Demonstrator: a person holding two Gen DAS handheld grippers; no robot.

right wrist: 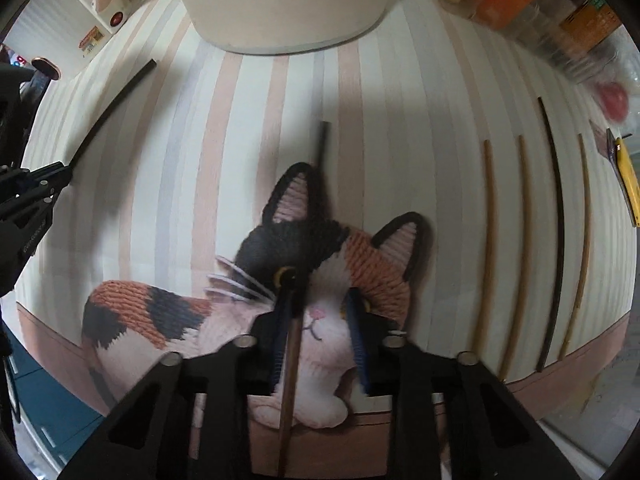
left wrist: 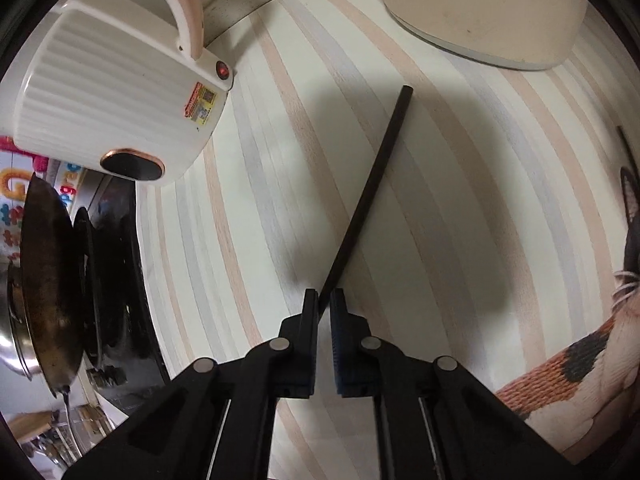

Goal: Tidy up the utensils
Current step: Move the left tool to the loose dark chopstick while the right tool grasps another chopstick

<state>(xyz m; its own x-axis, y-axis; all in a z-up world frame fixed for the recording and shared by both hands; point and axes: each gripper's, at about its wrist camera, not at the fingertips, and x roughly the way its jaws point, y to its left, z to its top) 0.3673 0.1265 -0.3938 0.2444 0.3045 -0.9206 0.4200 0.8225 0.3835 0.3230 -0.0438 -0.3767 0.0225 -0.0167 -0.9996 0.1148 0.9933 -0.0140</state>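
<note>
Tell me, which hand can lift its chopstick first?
Probably the left. The left hand-held gripper pinches the black chopstick at its end. The right hand-held gripper has the brown chopstick between its jaws, but they stand apart.

The cat-shaped mat point(left wrist: 592, 364) is cut off at the picture's right edge; the red object point(right wrist: 612, 100) is blurred.

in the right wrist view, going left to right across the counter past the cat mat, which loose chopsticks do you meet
Right of the cat mat: first wooden chopstick → second wooden chopstick → black chopstick → third wooden chopstick, all lying side by side and apart on the striped counter.
</note>
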